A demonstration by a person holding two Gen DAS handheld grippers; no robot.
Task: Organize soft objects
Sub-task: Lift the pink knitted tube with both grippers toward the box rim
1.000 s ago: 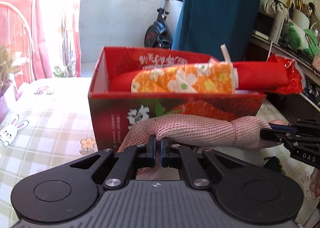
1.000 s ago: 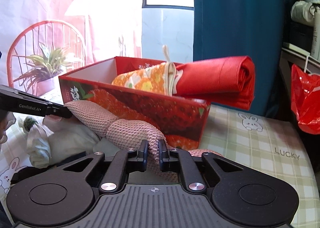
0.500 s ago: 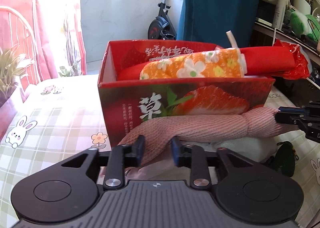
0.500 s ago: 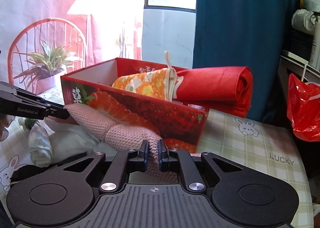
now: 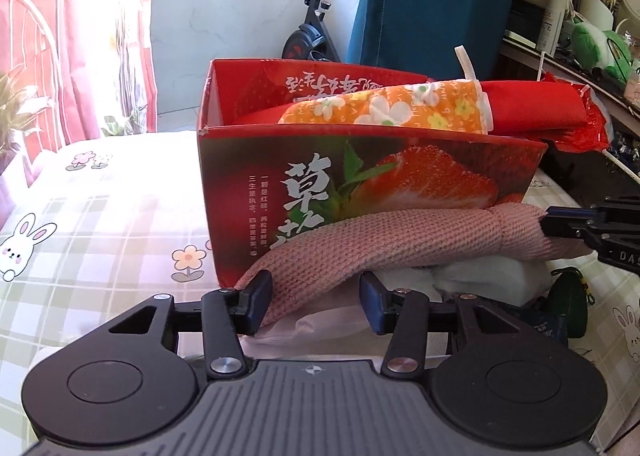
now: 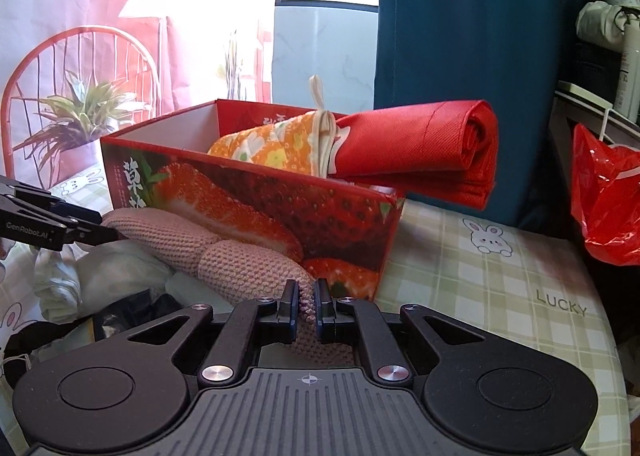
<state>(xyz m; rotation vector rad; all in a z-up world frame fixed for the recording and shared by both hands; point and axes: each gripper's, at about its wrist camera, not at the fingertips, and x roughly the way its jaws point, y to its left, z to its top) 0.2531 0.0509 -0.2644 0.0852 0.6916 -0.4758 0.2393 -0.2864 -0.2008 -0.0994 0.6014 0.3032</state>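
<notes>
Letting go on our left side is the fresh change: the left claw [image 5: 316, 302], which pinched one end of the pink knitted roll [image 5: 400, 246] a second ago, has just been opening and now stands about half wide, the fabric between its pads but no longer pressed. Our right claw [image 6: 307, 306] is clamped narrow on the opposite end. The roll lies on the counter [image 5: 100, 224] against the strawberry box [image 5: 360, 176], at twelve o'clock from the left claw. We judge it not yet boxed beside the floral bundle [image 5: 384, 110] and red roll [image 5: 532, 104].
</notes>
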